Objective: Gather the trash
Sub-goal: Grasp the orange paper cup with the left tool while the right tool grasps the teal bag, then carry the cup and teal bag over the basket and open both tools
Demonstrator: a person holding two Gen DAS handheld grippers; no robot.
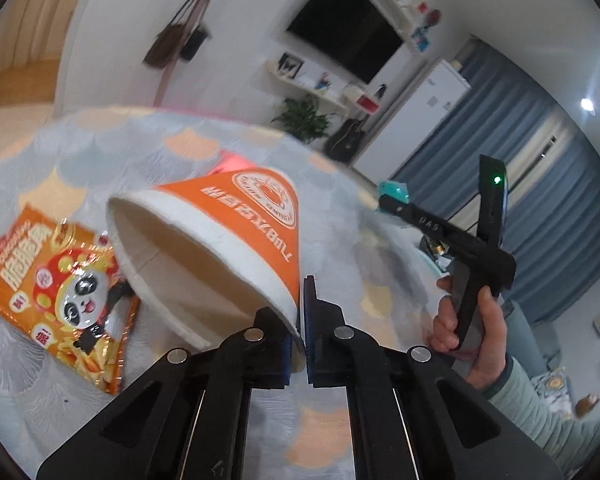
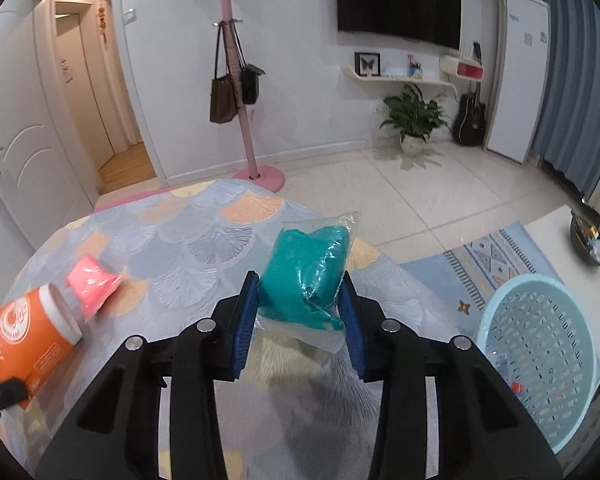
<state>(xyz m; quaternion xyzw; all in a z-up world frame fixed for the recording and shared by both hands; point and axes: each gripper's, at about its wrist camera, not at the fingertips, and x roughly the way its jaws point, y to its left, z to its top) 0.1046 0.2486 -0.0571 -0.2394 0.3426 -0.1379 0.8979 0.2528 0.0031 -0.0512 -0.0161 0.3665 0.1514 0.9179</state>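
Note:
My left gripper [image 1: 300, 320] is shut on the rim of an orange and white paper cup [image 1: 228, 240], held tilted above the table; the cup also shows in the right wrist view [image 2: 24, 336]. My right gripper [image 2: 300, 304] is shut on a teal packet in clear plastic [image 2: 308, 272], held above the table's right edge; in the left wrist view the right gripper [image 1: 452, 236] is at the right, with the teal packet [image 1: 394, 191] at its tip. An orange snack bag [image 1: 60, 300] lies on the table at the left. A pink cup [image 2: 92, 284] lies on its side.
The round table has a scale-patterned cloth [image 2: 204, 236]. A light blue perforated basket [image 2: 540, 356] stands on the floor at the right, on a blue rug [image 2: 484, 256]. A pink coat stand [image 2: 252, 120] with bags is behind the table.

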